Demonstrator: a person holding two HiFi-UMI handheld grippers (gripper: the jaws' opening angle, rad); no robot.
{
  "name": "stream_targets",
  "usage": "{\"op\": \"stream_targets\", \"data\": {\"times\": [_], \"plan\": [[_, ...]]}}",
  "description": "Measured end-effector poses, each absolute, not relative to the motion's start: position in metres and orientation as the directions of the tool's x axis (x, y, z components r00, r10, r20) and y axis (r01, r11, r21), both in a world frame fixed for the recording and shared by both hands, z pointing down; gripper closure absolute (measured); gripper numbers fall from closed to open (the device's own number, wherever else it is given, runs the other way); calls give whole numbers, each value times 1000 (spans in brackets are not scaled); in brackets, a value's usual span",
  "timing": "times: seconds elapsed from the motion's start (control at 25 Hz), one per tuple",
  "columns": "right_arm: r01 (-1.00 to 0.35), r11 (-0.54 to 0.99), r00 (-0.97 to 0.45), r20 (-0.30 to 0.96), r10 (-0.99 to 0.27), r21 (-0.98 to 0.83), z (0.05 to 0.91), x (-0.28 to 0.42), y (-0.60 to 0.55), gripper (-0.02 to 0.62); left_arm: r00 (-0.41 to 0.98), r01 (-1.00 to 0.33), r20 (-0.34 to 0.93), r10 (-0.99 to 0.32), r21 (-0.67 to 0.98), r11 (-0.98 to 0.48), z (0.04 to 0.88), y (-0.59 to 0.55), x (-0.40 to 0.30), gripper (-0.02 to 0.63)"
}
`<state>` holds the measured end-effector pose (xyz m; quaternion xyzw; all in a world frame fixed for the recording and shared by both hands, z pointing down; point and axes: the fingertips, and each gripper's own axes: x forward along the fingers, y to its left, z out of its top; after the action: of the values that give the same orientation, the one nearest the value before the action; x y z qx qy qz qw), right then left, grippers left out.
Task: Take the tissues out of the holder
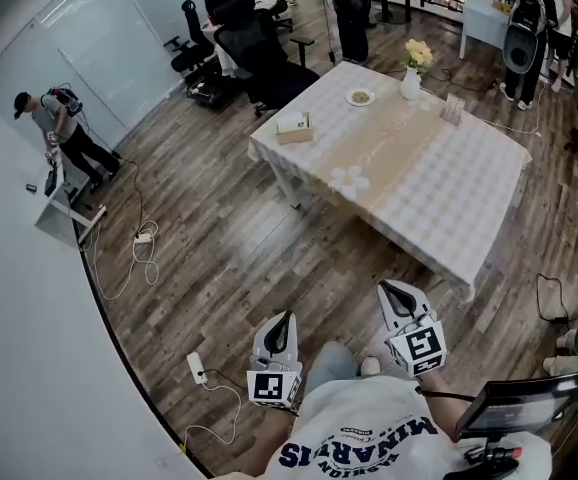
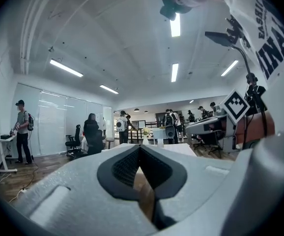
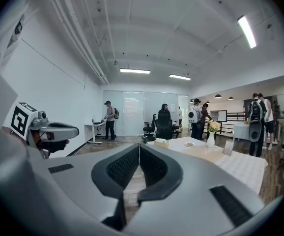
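A wooden tissue holder (image 1: 294, 128) with white tissue showing at its top stands near the far left corner of the white-clothed table (image 1: 449, 183); the right gripper view shows it small and distant (image 3: 161, 143). Both grippers are held close to my body, well short of the table. My left gripper (image 1: 285, 320) is shut with nothing between its jaws, which meet at the tips (image 2: 140, 149). The right gripper (image 1: 390, 289) is likewise shut and empty (image 3: 139, 147).
The table also carries a vase of flowers (image 1: 414, 71), a small plate (image 1: 360, 97), a card stand (image 1: 453, 111) and a white crumpled thing (image 1: 349, 178). Office chairs (image 1: 259, 48) stand beyond it. A power strip and cable (image 1: 197, 368) lie on the wooden floor at the left. People stand around.
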<state>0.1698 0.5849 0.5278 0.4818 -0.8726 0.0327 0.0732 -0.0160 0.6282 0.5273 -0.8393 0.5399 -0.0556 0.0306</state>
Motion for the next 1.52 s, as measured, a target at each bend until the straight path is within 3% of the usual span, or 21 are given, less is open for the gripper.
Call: {"op": "stream_targets", "data": {"times": [0.36, 1.12, 1.52], "plan": [[-842, 539, -531, 164, -831, 5, 537, 161, 499, 586, 403, -902, 72, -912, -135, -409, 536, 538, -29, 602], [-894, 447, -438, 169, -883, 15, 508, 66, 255, 586, 514, -847, 90, -853, -108, -521, 523, 281, -112, 603], [-900, 435, -418, 223, -881, 33, 520, 29, 209, 586, 548, -833, 54, -834, -57, -551, 527, 218, -138, 603]]}}
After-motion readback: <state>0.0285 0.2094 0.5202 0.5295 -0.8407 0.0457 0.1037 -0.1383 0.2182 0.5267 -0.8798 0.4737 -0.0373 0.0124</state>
